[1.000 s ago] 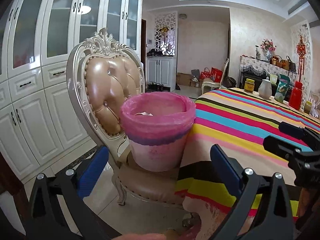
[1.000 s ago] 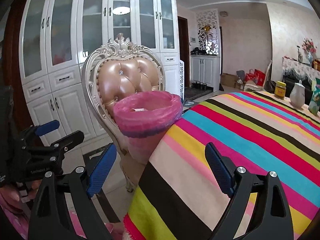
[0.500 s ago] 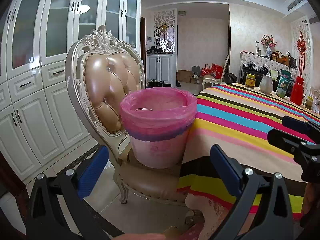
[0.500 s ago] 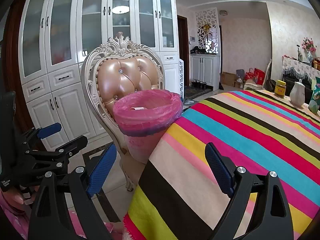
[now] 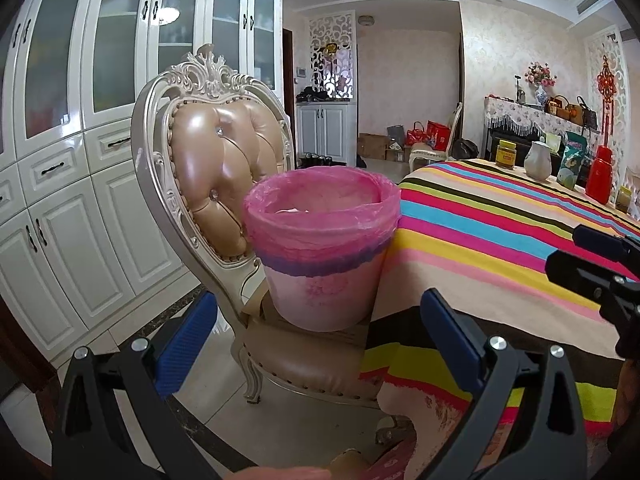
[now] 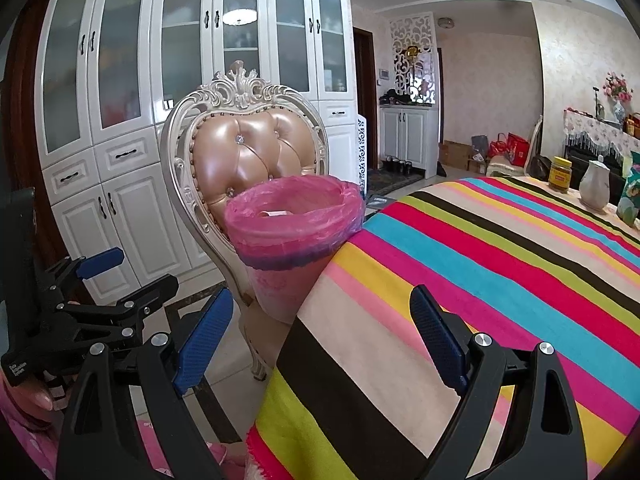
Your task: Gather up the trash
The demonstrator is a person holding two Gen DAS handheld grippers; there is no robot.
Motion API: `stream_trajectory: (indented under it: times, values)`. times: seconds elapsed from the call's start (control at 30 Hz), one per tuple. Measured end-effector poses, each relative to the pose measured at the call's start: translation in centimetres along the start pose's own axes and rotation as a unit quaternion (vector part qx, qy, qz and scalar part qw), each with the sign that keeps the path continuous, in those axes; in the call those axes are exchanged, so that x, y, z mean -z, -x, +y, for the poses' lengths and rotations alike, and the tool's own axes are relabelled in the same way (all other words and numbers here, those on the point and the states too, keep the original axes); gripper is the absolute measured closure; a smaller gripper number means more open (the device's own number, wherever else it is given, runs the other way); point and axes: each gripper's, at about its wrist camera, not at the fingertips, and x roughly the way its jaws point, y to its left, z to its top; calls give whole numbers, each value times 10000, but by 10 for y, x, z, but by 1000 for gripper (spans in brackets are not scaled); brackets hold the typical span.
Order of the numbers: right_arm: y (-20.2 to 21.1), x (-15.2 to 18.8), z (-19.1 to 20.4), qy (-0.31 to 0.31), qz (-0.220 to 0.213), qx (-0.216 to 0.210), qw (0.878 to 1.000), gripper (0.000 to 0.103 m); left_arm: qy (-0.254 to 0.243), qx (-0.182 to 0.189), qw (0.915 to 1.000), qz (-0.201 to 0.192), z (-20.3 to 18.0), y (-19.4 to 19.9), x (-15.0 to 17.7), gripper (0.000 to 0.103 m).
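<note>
A bin lined with a pink bag stands on the seat of an ornate chair, close against the striped table's edge. A pale scrap of trash lies inside it. My left gripper hovers in front of the bin, open, with nothing between its blue pads. My right gripper is open and empty over the table's near corner, with the bin ahead and to the left. Each gripper shows at the edge of the other's view: the right gripper at the right, the left gripper at the left.
The table under a striped cloth fills the right side. At its far end stand a yellow jar, a white jug, a snack bag and a red flask. White cabinets line the left wall over tiled floor.
The left wrist view has shifted very slightly, so the chair and bin sit a touch higher in it. Both grippers have stayed open and empty.
</note>
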Motion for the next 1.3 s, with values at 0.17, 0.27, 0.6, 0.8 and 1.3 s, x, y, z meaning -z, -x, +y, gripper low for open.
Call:
stream_trajectory:
  times: [0.17, 0.27, 0.6, 0.8, 1.3]
  values:
    - [6, -2, -1, -29, -110, -5, 9999, 18, -34, -33, 10000, -65, -1, 3, 0, 5]
    - [10, -5, -1, -51, -204, -9, 9998, 18, -54, -70, 9998, -159, -2, 7, -2, 5]
    - [25, -14, 3, -23, -497, -23, 9988, 18, -60, -136, 9990, -432, 1, 18, -12, 5]
    - [25, -23, 1, -2, -534, -14, 9986, 18, -145, -143, 9986, -490, 1, 20, -22, 5]
    - [-7, -45, -6, 19, -281, 35, 9996, 18, -56, -159, 9992, -360, 14, -10, -42, 5]
